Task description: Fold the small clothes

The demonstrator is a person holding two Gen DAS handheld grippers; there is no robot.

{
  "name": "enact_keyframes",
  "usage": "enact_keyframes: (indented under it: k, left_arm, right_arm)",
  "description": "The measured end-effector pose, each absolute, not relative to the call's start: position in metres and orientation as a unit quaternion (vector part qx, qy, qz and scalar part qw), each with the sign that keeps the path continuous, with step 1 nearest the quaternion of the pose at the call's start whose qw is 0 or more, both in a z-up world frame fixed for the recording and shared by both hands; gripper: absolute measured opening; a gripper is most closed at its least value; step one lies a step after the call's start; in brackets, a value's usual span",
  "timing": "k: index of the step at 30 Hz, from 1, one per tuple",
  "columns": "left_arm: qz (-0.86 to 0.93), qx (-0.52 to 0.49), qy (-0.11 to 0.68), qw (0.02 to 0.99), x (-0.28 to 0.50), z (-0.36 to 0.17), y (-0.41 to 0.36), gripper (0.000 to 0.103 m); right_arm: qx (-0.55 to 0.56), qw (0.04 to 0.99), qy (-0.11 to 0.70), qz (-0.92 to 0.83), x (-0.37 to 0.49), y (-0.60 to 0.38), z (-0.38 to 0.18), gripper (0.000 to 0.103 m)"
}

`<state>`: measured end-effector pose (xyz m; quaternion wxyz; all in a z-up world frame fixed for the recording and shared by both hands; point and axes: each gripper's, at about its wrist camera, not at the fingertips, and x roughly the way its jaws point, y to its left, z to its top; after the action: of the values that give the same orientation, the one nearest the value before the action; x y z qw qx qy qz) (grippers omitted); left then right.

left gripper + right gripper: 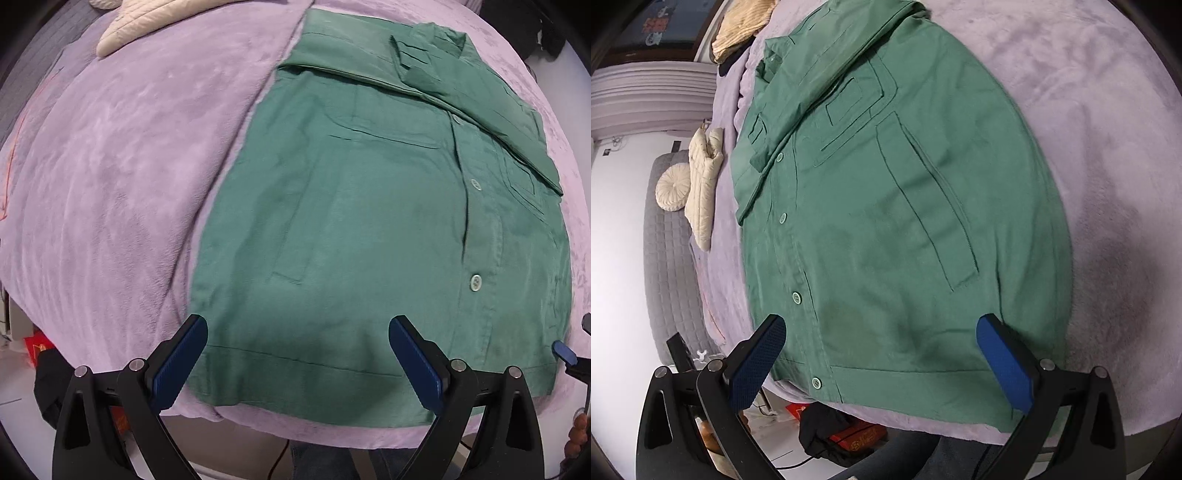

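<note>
A green button-up shirt (351, 221) lies flat and face up on a lilac blanket (110, 166), collar far, hem toward me, with both sleeves folded in across the chest. My left gripper (297, 334) hovers open over the hem at the shirt's left side, nothing between its blue pads. In the right wrist view the same shirt (886, 221) fills the middle. My right gripper (881, 336) stands wide open above the hem near the button placket, holding nothing. A blue fingertip (563, 352) of the right gripper shows at the left wrist view's right edge.
A cream quilted garment (136, 22) lies at the far end of the blanket, also seen as the cream garment (703, 184) beside a round cushion (673, 188) on a grey quilted mattress (668, 266). The bed's near edge (295, 432) drops to a floor with dark cloth (827, 432) and a red packet (858, 437).
</note>
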<state>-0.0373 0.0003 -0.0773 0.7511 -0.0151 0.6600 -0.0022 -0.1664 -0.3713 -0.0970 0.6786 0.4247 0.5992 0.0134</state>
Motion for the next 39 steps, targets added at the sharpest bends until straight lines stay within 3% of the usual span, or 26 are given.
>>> enact_keyframes:
  k: [7, 13, 21, 30, 33, 35, 36, 37, 38, 39]
  left_arm:
    - [0.017, -0.048, 0.669, 0.741, -0.044, -0.102, 0.059, 0.099]
    - [-0.01, -0.079, 0.683, 0.726, -0.036, -0.128, 0.073, 0.099]
    - [-0.093, -0.094, 0.691, 0.71, -0.049, -0.126, 0.06, 0.099]
    - [-0.081, -0.123, 0.708, 0.691, -0.062, -0.145, 0.064, 0.096]
    - [-0.075, -0.132, 0.699, 0.699, -0.048, -0.141, 0.064, 0.074]
    - [-0.078, -0.138, 0.693, 0.703, -0.049, -0.136, 0.069, 0.043]
    - [-0.088, -0.152, 0.69, 0.702, -0.049, -0.135, 0.072, 0.036]
    - [-0.097, -0.166, 0.688, 0.699, -0.044, -0.133, 0.074, 0.019]
    - [-0.106, -0.178, 0.689, 0.695, -0.043, -0.132, 0.075, 0.018]
    - [-0.11, -0.179, 0.687, 0.695, -0.043, -0.129, 0.073, 0.018]
  right_arm:
    - [0.417, 0.702, 0.574, -0.066, -0.196, -0.409, -0.088, 0.103]
    - [0.466, 0.666, 0.576, -0.083, -0.224, -0.423, -0.118, 0.103]
    - [0.552, 0.631, 0.544, 0.025, -0.226, -0.373, -0.131, 0.103]
    - [0.569, 0.627, 0.53, 0.037, -0.217, -0.344, -0.135, 0.103]
    - [0.577, 0.626, 0.523, 0.035, -0.219, -0.346, -0.135, 0.103]
    - [0.587, 0.622, 0.518, 0.032, -0.219, -0.347, -0.134, 0.103]
    - [0.592, 0.62, 0.515, 0.026, -0.22, -0.347, -0.134, 0.1]
    - [0.597, 0.616, 0.514, 0.019, -0.221, -0.348, -0.136, 0.093]
    - [0.603, 0.609, 0.514, 0.013, -0.222, -0.348, -0.139, 0.083]
    - [0.607, 0.601, 0.519, 0.003, -0.223, -0.348, -0.143, 0.052]
